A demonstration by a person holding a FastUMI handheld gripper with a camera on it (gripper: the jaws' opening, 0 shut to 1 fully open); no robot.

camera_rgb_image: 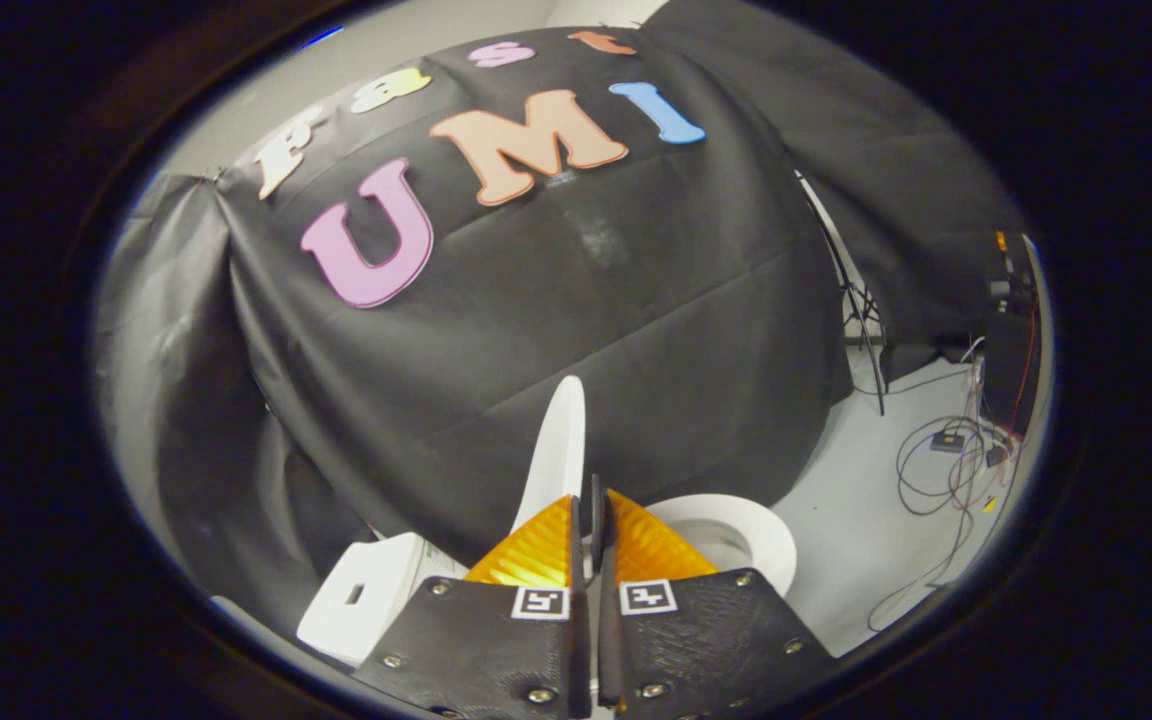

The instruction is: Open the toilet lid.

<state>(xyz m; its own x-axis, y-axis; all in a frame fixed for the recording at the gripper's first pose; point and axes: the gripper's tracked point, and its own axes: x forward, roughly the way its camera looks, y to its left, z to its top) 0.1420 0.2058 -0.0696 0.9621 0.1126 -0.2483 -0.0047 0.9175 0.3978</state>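
Where the pale grey floor (866, 520) meets the black cloth wall (556, 330), one white toilet (736, 535) stands, its bowl open. One toilet lid (558, 440) is raised upright, edge-on, just ahead of the gripper (591, 520), whose two fingers are closed almost together on the lid's lower edge. One white tank (366, 595) sits beside the fingers. One tangle of cables (946, 470) lies on the floor, near one tripod leg (861, 320).
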